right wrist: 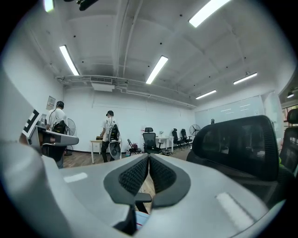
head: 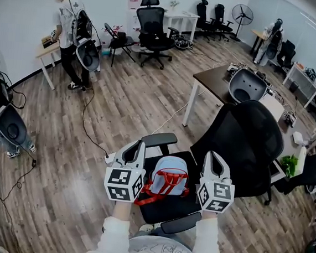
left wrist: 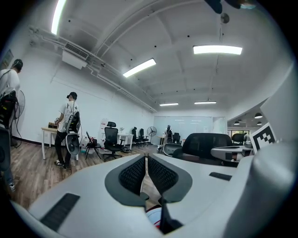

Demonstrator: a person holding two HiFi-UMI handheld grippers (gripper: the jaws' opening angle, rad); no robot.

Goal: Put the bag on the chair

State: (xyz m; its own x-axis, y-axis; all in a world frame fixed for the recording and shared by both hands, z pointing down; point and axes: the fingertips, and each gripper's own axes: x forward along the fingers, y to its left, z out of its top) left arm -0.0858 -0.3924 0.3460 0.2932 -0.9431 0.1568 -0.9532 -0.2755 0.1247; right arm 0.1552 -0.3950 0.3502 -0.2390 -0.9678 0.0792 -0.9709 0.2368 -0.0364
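A light blue bag [head: 170, 171] with red straps lies on the seat of a black office chair [head: 245, 143], between its two armrests. My left gripper [head: 135, 146] hovers over the bag's left side and my right gripper [head: 213, 158] over its right side, both apart from it. In the left gripper view the left gripper [left wrist: 146, 160] has its jaws pressed together with nothing between them, and a sliver of the bag [left wrist: 153, 216] shows below. The right gripper [right wrist: 149, 158] is likewise shut and empty, with the chair's backrest [right wrist: 242, 144] at its right.
A dark desk [head: 215, 78] with a white leg stands behind the chair, cluttered on its right end. Cables [head: 88, 127] trail over the wooden floor at the left. A person [head: 67, 25] stands at a far table, another [head: 3, 119] at the left edge. More office chairs [head: 153, 31] stand further back.
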